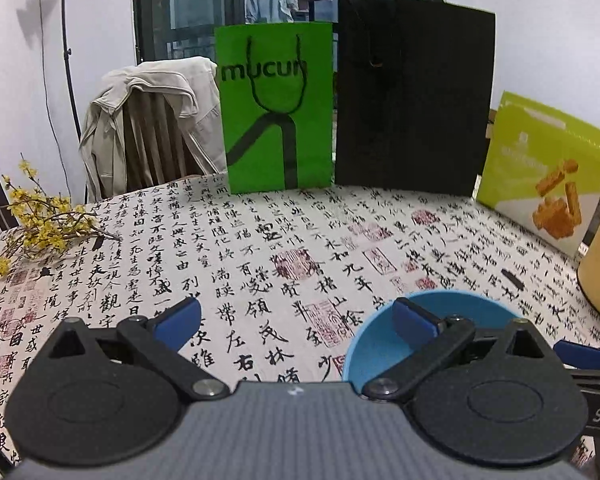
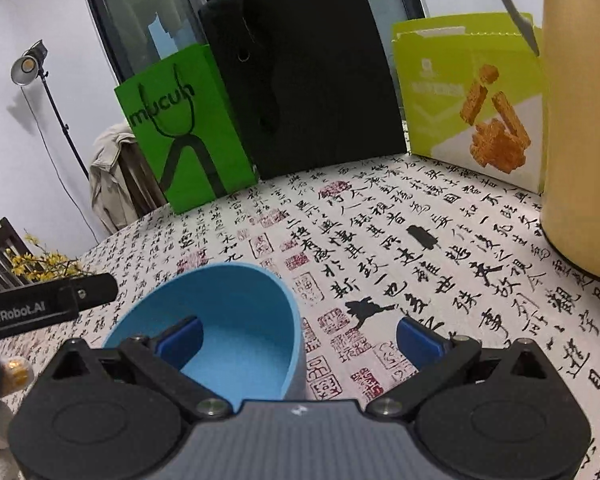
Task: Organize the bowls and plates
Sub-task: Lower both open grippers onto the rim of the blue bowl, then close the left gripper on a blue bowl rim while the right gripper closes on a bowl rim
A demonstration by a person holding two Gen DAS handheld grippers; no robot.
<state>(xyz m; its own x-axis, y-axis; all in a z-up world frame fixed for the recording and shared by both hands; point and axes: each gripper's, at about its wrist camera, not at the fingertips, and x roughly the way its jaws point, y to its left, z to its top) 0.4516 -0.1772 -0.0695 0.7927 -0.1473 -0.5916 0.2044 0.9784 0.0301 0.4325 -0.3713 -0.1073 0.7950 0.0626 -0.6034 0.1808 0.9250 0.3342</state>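
Bowl, smooth round blue plastic, sits on calligraphy-printed cloth between two wide-spread grippers.

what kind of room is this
Probably a home dining area: a table under a calligraphy-print tablecloth, a jacket draped over a chair, shopping bags and a blue bowl.

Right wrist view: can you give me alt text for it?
A blue bowl sits on a calligraphy-print tablecloth, with the right gripper open over its rim, one finger inside and one outside. Behind stand a green bag, a black bag and a snack box.
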